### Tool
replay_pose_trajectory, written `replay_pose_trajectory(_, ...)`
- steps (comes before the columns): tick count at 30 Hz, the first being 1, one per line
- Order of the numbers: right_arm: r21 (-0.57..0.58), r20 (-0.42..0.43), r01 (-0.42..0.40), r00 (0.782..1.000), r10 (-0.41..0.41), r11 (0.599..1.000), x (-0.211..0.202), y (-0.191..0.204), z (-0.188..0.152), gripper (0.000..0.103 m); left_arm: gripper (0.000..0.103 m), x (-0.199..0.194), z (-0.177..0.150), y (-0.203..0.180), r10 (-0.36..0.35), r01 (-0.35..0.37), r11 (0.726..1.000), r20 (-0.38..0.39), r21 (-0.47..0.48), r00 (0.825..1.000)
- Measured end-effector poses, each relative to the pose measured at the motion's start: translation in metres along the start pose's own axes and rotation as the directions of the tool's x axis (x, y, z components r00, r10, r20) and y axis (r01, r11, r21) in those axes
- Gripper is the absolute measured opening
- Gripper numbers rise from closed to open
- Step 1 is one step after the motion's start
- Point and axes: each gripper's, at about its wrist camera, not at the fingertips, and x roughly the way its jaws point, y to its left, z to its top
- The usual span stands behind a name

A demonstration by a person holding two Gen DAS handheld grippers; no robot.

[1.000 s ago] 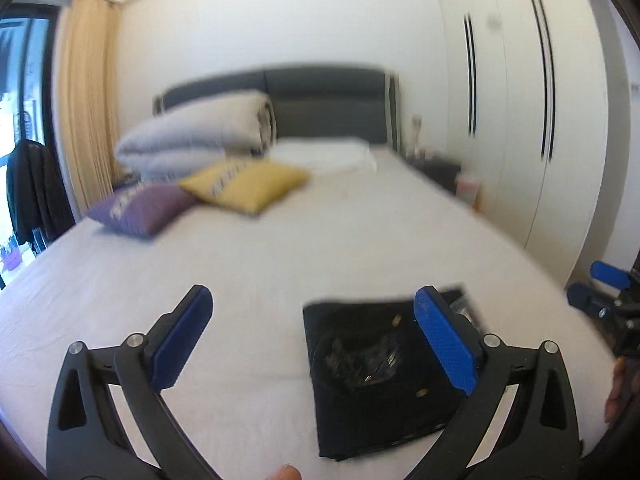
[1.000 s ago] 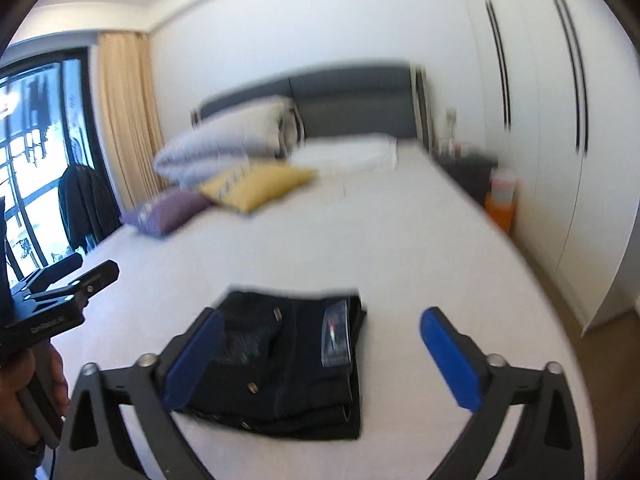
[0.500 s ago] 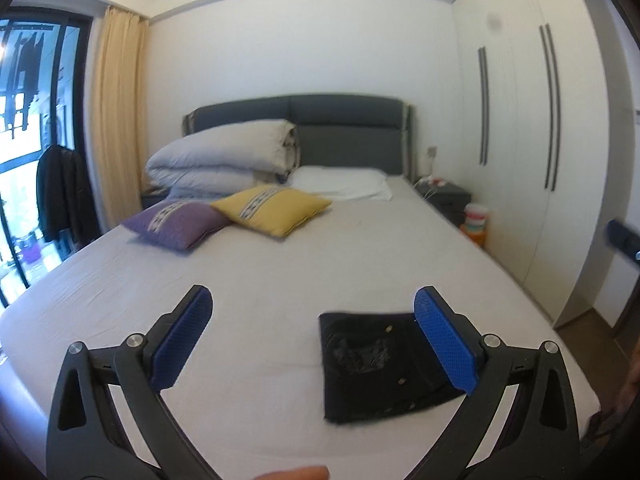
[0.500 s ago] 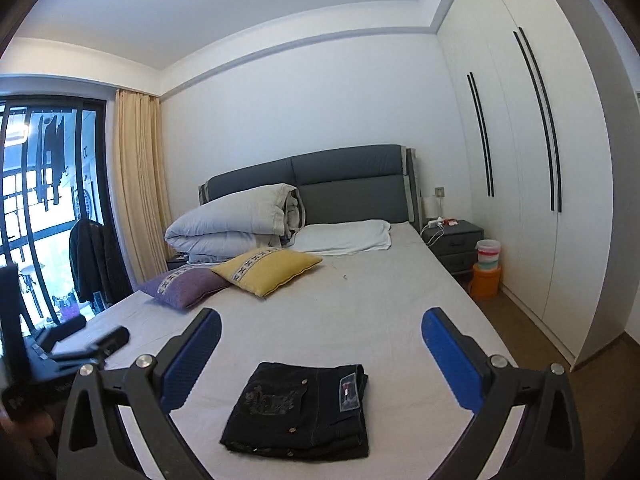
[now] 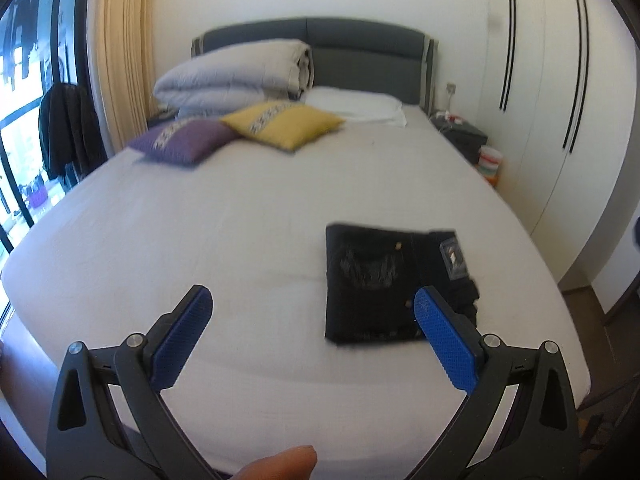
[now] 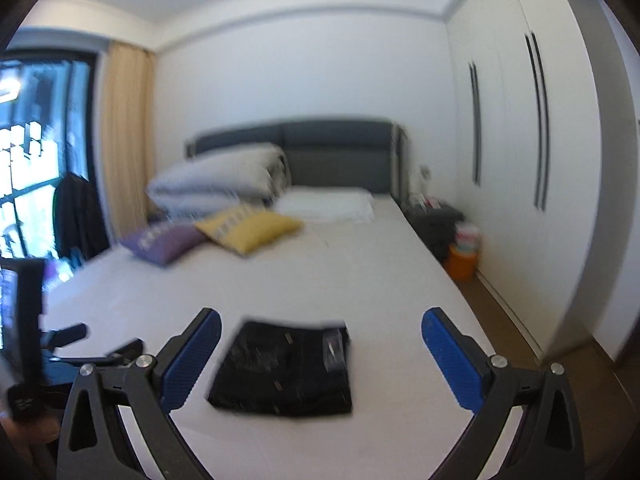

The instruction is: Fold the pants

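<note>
Black pants [image 5: 384, 284] lie folded into a compact rectangle on the white bed [image 5: 240, 232], near its foot and toward the right side; a label patch faces up. The same folded pants [image 6: 288, 364] show low in the right wrist view. My left gripper [image 5: 312, 320] is open and empty, held back from the bed with the pants just beyond its right finger. My right gripper [image 6: 320, 344] is also open and empty, hovering short of the pants. Neither gripper touches the cloth.
At the head of the bed are a rolled grey duvet [image 5: 236, 76], a white pillow [image 5: 356, 106], a yellow cushion [image 5: 284, 124] and a purple cushion [image 5: 184, 140]. White wardrobes [image 5: 560, 100] line the right wall. The left hand-held device [image 6: 24, 340] appears at the right view's left edge.
Both cameras have shifted: the left view tilted down toward the bed and pants, the right view moved with motion blur. The pants stay folded in place and both grippers stay open.
</note>
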Motion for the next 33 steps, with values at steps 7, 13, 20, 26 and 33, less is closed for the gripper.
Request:
replay_pose_trajectory(7, 0.06, -0.26, 0.027, 0.966, -0.01, 0.998, 0.044, 0.005, -0.036, 0.103, 0.103, 0.03, -0.029, 0.003, 0.016, -0.016, 1.0, -0.095, 0.0, 0.995)
replay_pose_trajectory(13, 0.018, -0.279, 0.018, 0.96, -0.012, 1.0, 0.047, 0.017, -0.046, 0.103, 0.103, 0.052, -0.04, 0.003, 0.023, -0.022, 1.0, -0.122, 0.003, 0.992)
replay_pose_trajectory(20, 0.012, -0.295, 0.019, 0.955, -0.015, 1.0, 0.052, 0.016, -0.048, 0.103, 0.103, 0.06, -0.039, 0.004, 0.02, -0.021, 1.0, -0.137, 0.0, 0.99)
replay_pose_trajectory(26, 0.004, -0.307, 0.014, 0.952, -0.012, 1.0, 0.055, 0.018, -0.049, 0.103, 0.103, 0.065, -0.038, 0.006, 0.025, -0.026, 1.0, -0.146, -0.002, 0.989)
replay_pose_trajectory(33, -0.002, -0.319, 0.005, 0.948, -0.005, 1.0, 0.058, 0.021, -0.05, 0.103, 0.103, 0.07, -0.038, 0.006, 0.03, -0.03, 1.0, -0.155, -0.002, 0.987)
